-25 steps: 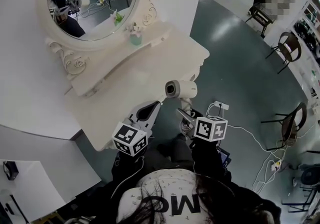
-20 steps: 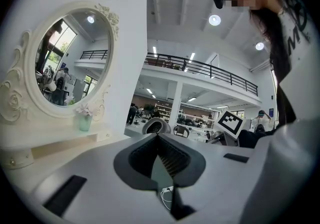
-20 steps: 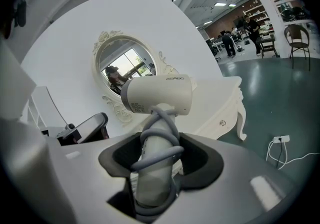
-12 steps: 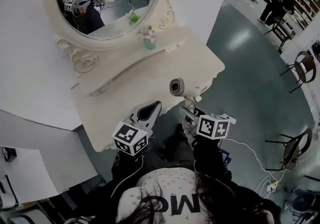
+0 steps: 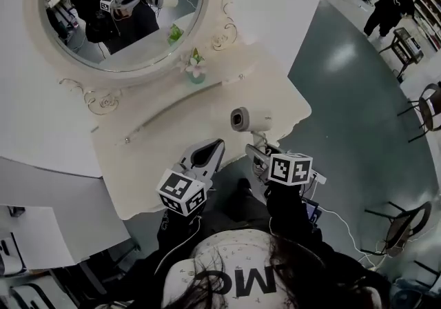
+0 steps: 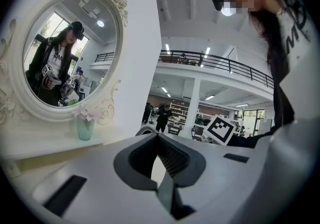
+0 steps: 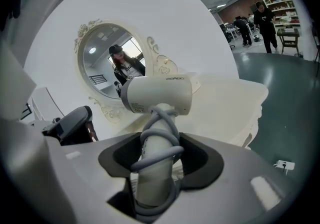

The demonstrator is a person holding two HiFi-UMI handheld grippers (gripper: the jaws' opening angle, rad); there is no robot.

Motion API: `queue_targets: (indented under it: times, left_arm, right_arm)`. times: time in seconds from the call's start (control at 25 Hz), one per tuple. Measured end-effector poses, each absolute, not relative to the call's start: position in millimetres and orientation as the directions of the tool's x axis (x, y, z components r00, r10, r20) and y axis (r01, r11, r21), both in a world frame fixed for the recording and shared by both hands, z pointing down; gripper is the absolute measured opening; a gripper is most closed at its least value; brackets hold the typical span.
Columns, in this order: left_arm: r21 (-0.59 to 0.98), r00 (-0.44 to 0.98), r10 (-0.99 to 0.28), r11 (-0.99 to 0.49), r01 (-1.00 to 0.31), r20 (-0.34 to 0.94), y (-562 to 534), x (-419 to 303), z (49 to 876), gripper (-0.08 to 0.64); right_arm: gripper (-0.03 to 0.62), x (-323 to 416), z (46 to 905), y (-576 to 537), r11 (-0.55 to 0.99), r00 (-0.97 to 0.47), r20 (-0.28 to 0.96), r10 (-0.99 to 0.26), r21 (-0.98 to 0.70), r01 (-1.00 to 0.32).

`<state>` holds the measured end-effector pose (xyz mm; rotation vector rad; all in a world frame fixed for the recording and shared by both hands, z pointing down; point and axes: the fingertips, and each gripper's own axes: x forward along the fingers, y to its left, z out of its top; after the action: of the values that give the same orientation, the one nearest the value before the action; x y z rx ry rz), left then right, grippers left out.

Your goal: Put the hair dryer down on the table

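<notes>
1. The hair dryer [image 7: 159,95] looks like smooth white plastic with a soft shine.
2. The cord [image 7: 161,154] wound round its handle looks like smooth grey rubber, a bit shiny.
3. The left gripper [image 6: 158,137] has a smooth, dull, pale plastic body; the dark pads [image 6: 172,158] inside its jaws are ridged and not shiny.
4. The table [image 5: 153,156] is painted cream, smooth and a little glossy.
5. The mirror [image 5: 117,4] is shiny glass; its frame [image 5: 224,25] is cream with bumpy carved curls.
6. The floor [image 5: 344,107] is dark, smooth and glossy, with bright light spots.
7. The small vase [image 6: 85,129] looks like pale green glass.
</notes>
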<state>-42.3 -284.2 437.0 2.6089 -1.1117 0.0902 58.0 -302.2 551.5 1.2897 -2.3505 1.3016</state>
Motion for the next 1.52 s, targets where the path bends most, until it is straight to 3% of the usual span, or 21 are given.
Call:
queue_targets:
  times: [0.88, 1.52]
  left_arm:
    - [0.246, 0.604, -0.76, -0.554, -0.795, 0.24, -352.8, 13.2, 449.6, 0.0]
    - [0.227, 0.541, -0.797, -0.493, -0.84, 0.27, -364.0, 7.1, 456.9, 0.001]
  right_arm:
    - [0.235, 144.1, 659.0, -436.1, 0.271, -0.536, 0.71, -0.457, -0.462, -0.844]
    - [0.235, 167.1, 693.2, -507.6, 0.351, -0.421, 0.78, -0.464, -0.275, -0.895]
